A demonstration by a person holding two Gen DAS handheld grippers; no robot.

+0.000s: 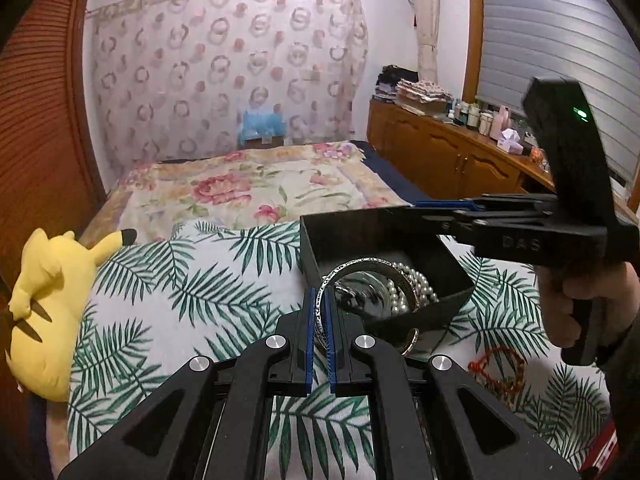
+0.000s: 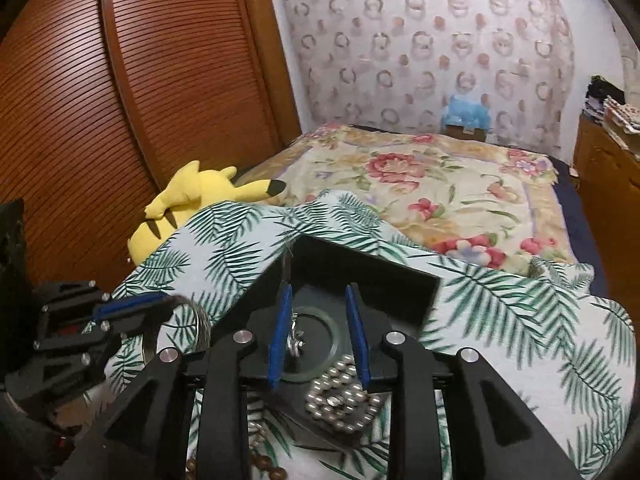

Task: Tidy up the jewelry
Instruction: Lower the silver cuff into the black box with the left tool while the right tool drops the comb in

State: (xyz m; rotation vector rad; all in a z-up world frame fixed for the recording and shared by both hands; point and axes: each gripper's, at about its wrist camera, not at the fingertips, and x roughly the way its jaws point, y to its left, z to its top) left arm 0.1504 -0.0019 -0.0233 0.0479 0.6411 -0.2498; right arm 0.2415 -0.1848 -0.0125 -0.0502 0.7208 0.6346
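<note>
A black open box [image 1: 384, 236] sits on the palm-leaf cloth and holds a pearl necklace [image 1: 416, 286] and a jade bangle [image 2: 320, 344]. My left gripper [image 1: 319, 308] is shut on a silver patterned bangle [image 1: 352, 268], held at the box's near-left rim. My right gripper [image 2: 318, 308] is open above the box, fingers either side of the jade bangle; a thin silver chain [image 2: 296, 336] hangs by its left finger. The right gripper also shows in the left wrist view [image 1: 448, 208] over the box's far edge. A red bead bracelet [image 1: 500, 368] lies right of the box.
A yellow plush toy [image 1: 48, 304] lies at the cloth's left edge. A floral bedspread [image 1: 256, 184] stretches behind. A wooden sideboard [image 1: 448, 152] with bottles stands at the right. Brown wooden beads [image 2: 264, 462] lie near the box's front.
</note>
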